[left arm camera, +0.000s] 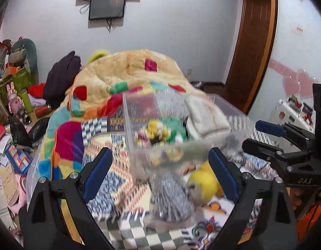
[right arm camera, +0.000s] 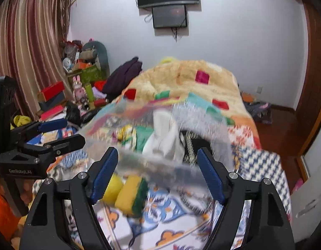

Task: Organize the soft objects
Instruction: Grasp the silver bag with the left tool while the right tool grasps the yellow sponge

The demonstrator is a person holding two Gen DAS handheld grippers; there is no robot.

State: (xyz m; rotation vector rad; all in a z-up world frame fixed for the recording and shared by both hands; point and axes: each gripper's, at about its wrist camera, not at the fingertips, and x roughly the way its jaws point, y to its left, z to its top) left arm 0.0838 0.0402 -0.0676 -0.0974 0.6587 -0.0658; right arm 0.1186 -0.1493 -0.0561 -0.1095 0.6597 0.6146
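Clear bin (left arm camera: 160, 120) lengthwise away, blurred.

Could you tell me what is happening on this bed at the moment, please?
A person holds two grippers over a patterned bed. The left gripper and right gripper are both open, holding nothing. Ahead sits a clear plastic bin already containing soft things, including a white cloth. A yellow-green sponge and a yellow soft item lie on the bedspread outside it. The pictures are blurred.
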